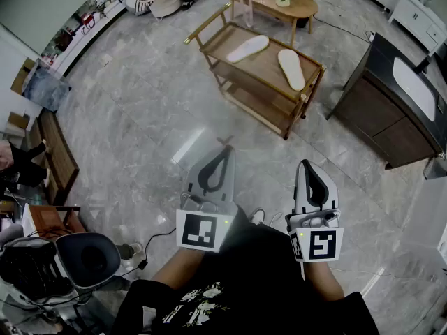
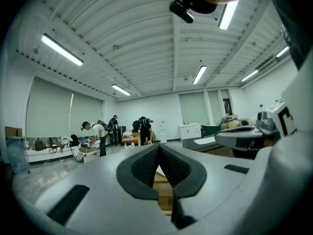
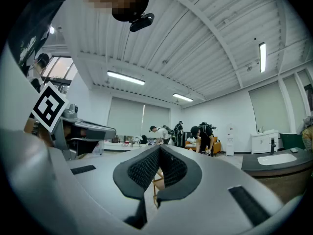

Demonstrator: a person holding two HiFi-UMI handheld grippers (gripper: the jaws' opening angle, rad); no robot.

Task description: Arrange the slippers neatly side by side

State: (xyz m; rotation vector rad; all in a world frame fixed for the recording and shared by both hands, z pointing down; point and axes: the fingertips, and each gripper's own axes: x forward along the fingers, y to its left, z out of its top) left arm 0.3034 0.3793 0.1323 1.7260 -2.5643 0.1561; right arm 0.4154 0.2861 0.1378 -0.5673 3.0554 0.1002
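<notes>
I hold my left hand-held gripper (image 1: 227, 150) and right hand-held gripper (image 1: 304, 165) level, pressed together and empty. The slippers (image 1: 248, 48), seemingly splayed apart, lie well ahead on the wooden rack (image 1: 269, 60).

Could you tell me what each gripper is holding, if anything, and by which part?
Nothing is held: the left gripper and the right gripper are both shut and empty.
</notes>
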